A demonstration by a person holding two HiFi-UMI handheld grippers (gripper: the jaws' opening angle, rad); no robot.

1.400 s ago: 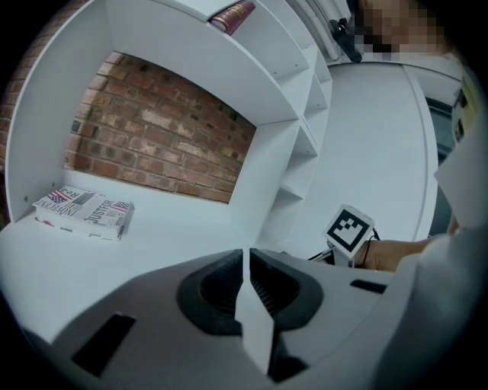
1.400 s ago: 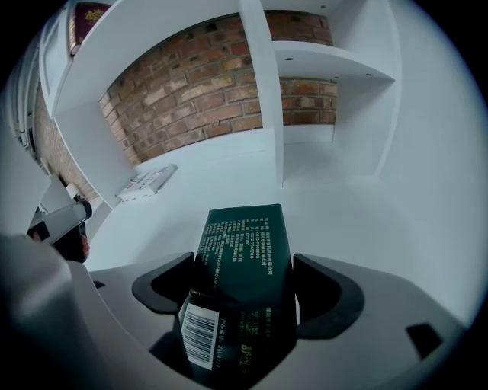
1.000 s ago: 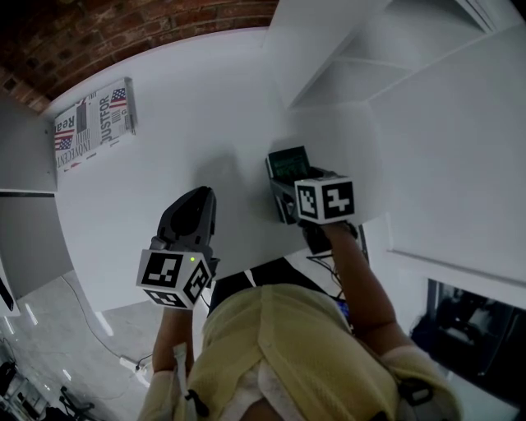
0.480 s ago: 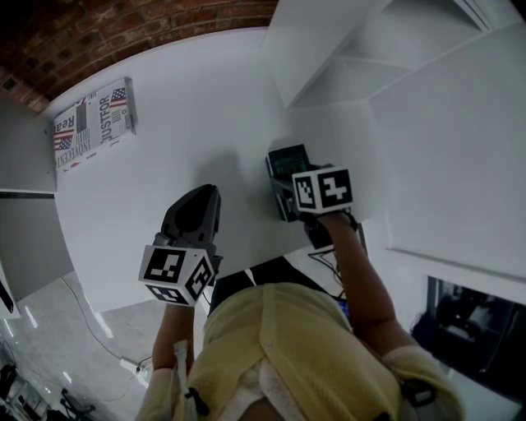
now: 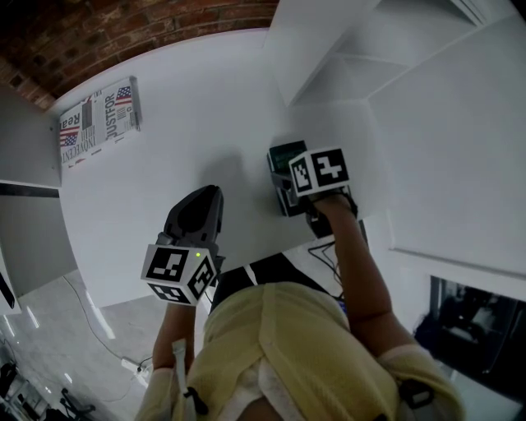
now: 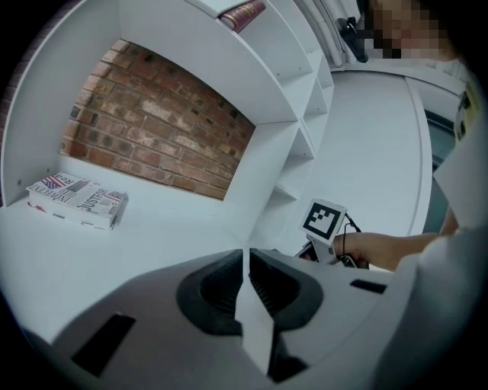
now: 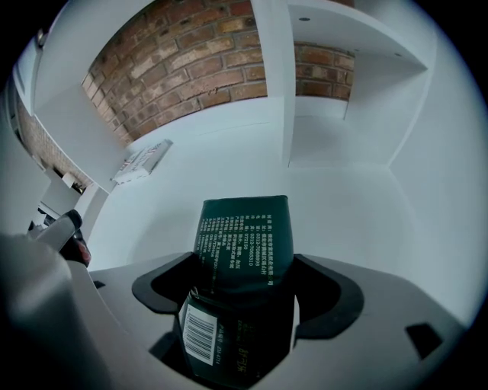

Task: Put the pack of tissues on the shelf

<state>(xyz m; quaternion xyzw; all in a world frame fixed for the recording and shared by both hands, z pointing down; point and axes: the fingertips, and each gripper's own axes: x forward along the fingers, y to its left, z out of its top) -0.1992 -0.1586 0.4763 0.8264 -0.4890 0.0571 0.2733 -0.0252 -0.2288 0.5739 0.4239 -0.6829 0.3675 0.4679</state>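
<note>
My right gripper is clamped on the pack of tissues. In the right gripper view the dark green pack sits squarely between the two jaws. Its barcode end is nearest the camera and its far end pokes out past the tips of the gripper. From the head view I hold it over the near right part of the white table, just in front of the white shelf. I cannot tell whether the pack touches the table top. The open lower compartment of the shelf lies straight ahead of the jaws, past a bare stretch of table.

My right hand sits behind the marker cube, and the forearm reaches straight forward from my yellow shirt.

My left gripper hangs over the near edge of the table, to the left of the right one and well apart from it. It points away from me. In its own view the jaws of the gripper are pressed together with nothing in them. That view also catches my right hand off to the right.

A flat box printed with flags lies at the far left of the table, close to the brick wall. Both gripper views show the box well away from either gripper.
</note>
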